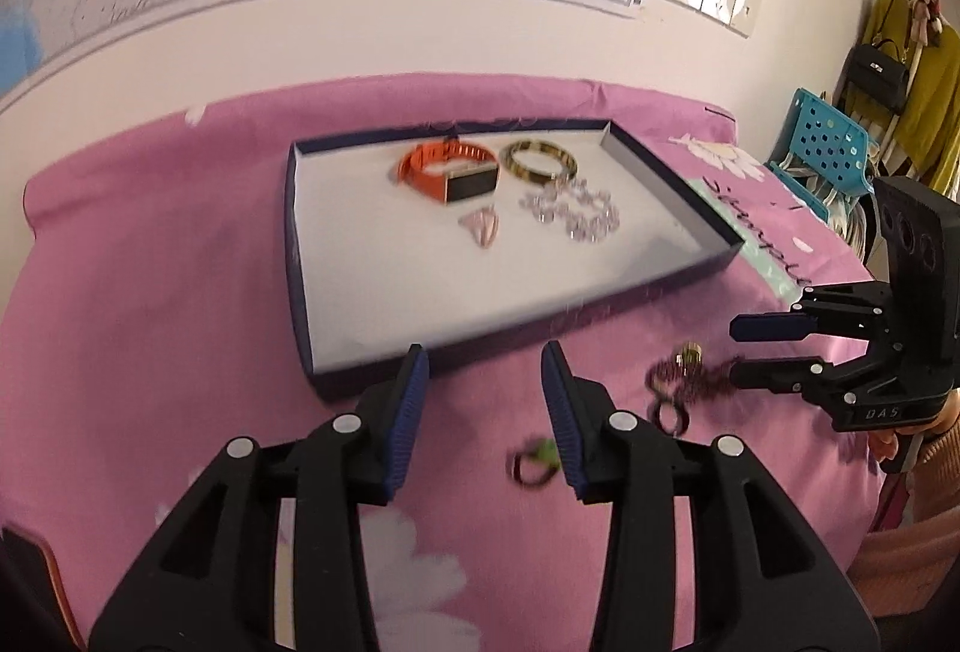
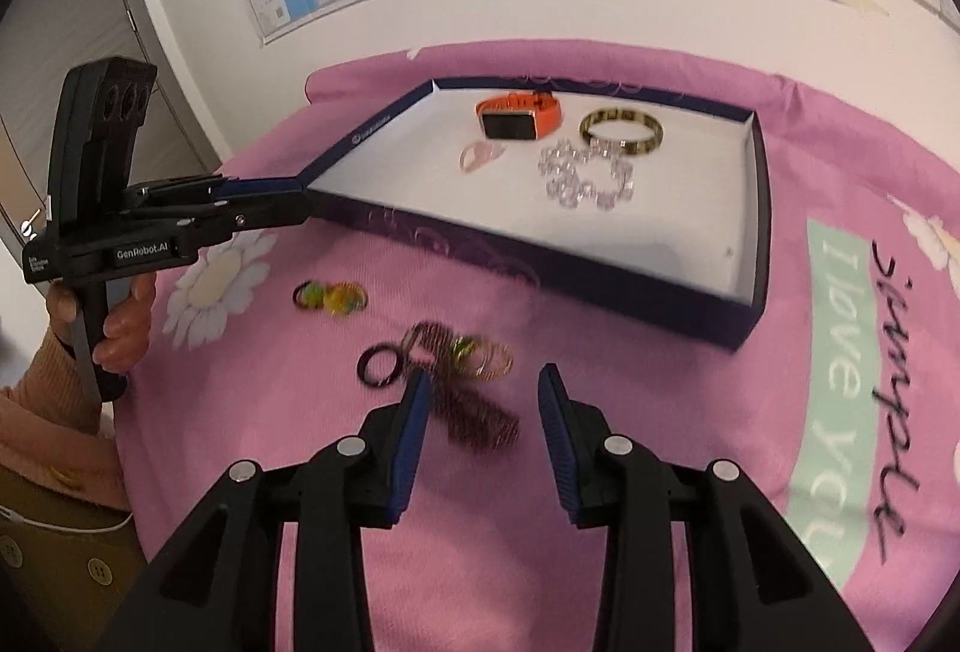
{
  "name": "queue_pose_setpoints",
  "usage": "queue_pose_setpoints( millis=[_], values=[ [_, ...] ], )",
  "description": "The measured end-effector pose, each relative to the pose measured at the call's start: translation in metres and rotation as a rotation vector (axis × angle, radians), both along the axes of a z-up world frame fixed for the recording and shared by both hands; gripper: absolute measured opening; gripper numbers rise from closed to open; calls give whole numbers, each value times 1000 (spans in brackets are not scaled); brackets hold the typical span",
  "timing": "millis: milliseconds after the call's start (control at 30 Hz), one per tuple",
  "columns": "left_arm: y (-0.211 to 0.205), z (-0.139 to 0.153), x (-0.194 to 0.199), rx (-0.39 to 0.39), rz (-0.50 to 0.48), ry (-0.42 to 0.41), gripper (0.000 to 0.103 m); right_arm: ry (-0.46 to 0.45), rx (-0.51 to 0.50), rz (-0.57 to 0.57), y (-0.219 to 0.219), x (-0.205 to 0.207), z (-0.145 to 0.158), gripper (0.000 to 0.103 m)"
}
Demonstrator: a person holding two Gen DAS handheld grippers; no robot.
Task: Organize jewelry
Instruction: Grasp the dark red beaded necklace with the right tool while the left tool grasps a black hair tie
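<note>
Both my grippers, left (image 1: pixel 485 358) and right (image 2: pixel 483 382), gape wide, holding nothing. Motion blur smears the rings (image 2: pixel 459 355) and dark coil (image 2: pixel 474 415) beside the box (image 2: pixel 630 286).

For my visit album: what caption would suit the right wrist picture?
Open right gripper hovers over a dark beaded bracelet and rings beside the jewelry tray.

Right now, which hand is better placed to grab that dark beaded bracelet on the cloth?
Right. The right gripper is open directly over the dark beaded bracelet; the left gripper hovers beside it, near the box.
</note>
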State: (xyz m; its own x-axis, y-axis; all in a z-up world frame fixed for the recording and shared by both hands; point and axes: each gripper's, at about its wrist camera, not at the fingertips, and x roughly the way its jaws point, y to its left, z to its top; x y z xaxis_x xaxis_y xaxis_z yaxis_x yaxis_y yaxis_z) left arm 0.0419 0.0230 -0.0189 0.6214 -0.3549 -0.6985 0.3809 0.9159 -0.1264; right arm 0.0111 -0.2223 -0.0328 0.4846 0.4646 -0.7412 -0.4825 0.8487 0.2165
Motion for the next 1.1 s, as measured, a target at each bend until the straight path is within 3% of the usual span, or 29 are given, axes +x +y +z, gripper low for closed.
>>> queue_pose_setpoints(
  millis=[233, 300, 333, 533, 700, 1000, 1100],
  values=[
    [0, -13, -20, 1, -22, 29, 43, 3, -27, 4, 10, -5, -8, 34],
    [-5, -13, -25, -1, -47, 33, 43, -4, -38, 3, 11, -5, -7, 24],
    [-11, -13, -28, 8, -68, 28, 43, -2, -38, 6, 12, -5, -7, 12],
    [-49, -15, -42, 28, -208, 26, 42, -7, -21, 12, 12, -9, -5, 12],
    [-69, -22, -40, 39, -264, 54, 41, -26, 34, 3, 8, -12, 6, 12],
    [-83, -31, -29, 51, -272, 92, 38, -9, 19, -11, 1, -14, 3, 12],
    [-84, -32, -27, 63, -262, 90, 28, 6, 20, -20, -2, -15, -3, 12]
  ],
)
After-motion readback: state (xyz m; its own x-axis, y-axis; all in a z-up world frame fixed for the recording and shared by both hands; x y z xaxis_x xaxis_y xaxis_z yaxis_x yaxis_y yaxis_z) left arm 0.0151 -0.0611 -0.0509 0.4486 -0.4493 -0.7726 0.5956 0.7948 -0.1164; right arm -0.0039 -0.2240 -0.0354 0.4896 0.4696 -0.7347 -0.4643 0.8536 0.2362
